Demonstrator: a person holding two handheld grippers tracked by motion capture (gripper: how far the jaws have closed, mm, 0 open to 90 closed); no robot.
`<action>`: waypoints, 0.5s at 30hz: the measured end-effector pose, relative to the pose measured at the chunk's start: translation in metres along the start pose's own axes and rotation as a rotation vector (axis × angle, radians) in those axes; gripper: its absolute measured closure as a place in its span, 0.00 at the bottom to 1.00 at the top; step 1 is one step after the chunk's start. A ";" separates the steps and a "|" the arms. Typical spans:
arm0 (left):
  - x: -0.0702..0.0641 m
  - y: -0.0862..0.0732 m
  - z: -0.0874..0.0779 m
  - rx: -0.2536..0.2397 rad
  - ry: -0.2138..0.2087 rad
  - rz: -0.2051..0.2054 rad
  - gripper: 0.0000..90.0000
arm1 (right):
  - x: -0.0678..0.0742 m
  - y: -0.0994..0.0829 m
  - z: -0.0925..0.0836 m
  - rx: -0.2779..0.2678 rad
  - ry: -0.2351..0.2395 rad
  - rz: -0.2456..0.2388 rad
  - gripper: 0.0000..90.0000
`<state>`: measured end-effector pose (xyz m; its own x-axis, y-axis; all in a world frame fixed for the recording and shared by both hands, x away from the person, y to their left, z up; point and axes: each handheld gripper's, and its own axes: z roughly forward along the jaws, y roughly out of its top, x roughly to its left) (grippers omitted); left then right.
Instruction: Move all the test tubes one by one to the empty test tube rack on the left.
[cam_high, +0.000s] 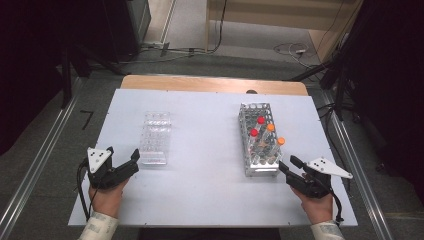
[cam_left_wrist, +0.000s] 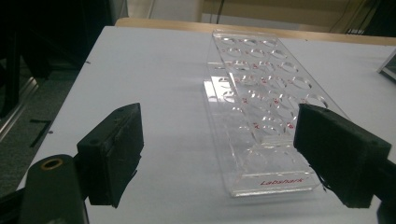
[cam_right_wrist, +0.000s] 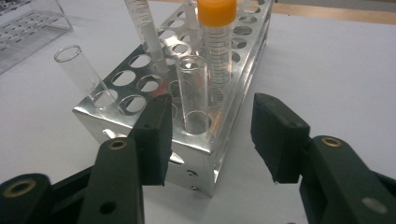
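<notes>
A metal tube rack (cam_high: 261, 171) stands right of centre on the white board, holding tubes with red caps (cam_high: 261, 120) and orange caps (cam_high: 270, 127). My right gripper (cam_high: 289, 162) sits at the rack's near right corner, open. In the right gripper view its jaws (cam_right_wrist: 210, 135) straddle that corner of the rack (cam_right_wrist: 191, 156); an uncapped clear tube (cam_right_wrist: 192, 88) and an orange-capped tube (cam_right_wrist: 216, 28) stand just beyond, untouched. An empty clear acrylic rack (cam_high: 155, 137) lies left of centre. My left gripper (cam_high: 122, 154) is open beside its near end (cam_left_wrist: 261, 98), with nothing between the pads.
A tilted open glass tube (cam_right_wrist: 81, 70) leans out of the metal rack's near left holes. The white board (cam_high: 210, 195) lies on a wooden table with bare space between the two racks. Dark stands and cables flank the table on the floor.
</notes>
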<state>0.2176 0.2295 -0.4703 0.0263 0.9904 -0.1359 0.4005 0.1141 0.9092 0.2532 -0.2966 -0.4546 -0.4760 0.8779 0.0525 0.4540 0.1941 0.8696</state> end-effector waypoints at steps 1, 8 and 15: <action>0.000 0.000 0.000 0.001 0.000 0.000 0.18 | 0.001 0.000 0.000 -0.001 0.001 -0.001 0.55; -0.001 0.000 0.000 0.005 -0.001 0.004 0.18 | 0.004 0.001 0.004 -0.002 0.000 -0.011 0.68; -0.001 0.000 0.001 0.005 -0.002 0.005 0.18 | 0.006 0.002 0.008 -0.002 0.004 -0.024 0.71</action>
<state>0.2183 0.2285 -0.4709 0.0301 0.9908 -0.1321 0.4052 0.1087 0.9077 0.2572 -0.2870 -0.4566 -0.4893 0.8715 0.0338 0.4413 0.2140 0.8714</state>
